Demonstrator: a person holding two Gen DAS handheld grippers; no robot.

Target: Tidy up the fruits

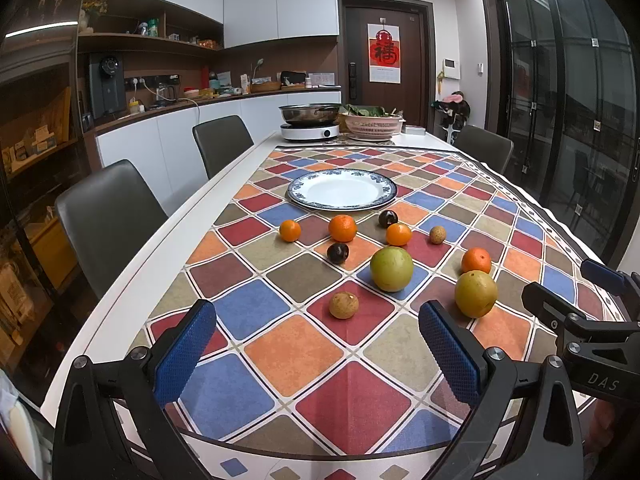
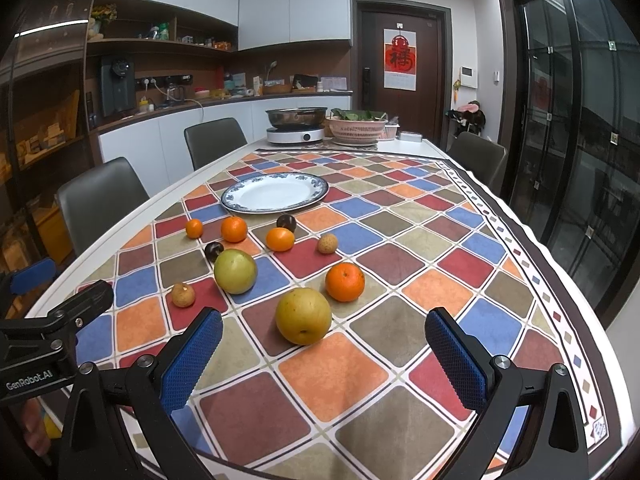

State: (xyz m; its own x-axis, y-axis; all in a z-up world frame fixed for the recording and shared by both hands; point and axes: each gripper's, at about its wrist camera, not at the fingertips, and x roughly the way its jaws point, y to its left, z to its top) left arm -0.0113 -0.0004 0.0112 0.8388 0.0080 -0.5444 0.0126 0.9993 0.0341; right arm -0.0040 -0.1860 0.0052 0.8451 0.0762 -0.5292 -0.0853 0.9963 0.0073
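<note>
Hovering: left gripper, right gripper agape | plate bare

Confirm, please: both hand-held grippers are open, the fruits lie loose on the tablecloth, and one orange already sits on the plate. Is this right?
Not quite: the plate holds nothing, as the left wrist view shows. The rest stands: the left hand-held gripper and right hand-held gripper are open, and the fruits lie on the tablecloth.

You face a long tabletop under a checked cloth, grey chairs along its left side. Behind them, white cabinets and open wooden shelves line the wall. A dark door carries a red hanging; glass doors stand right.
</note>
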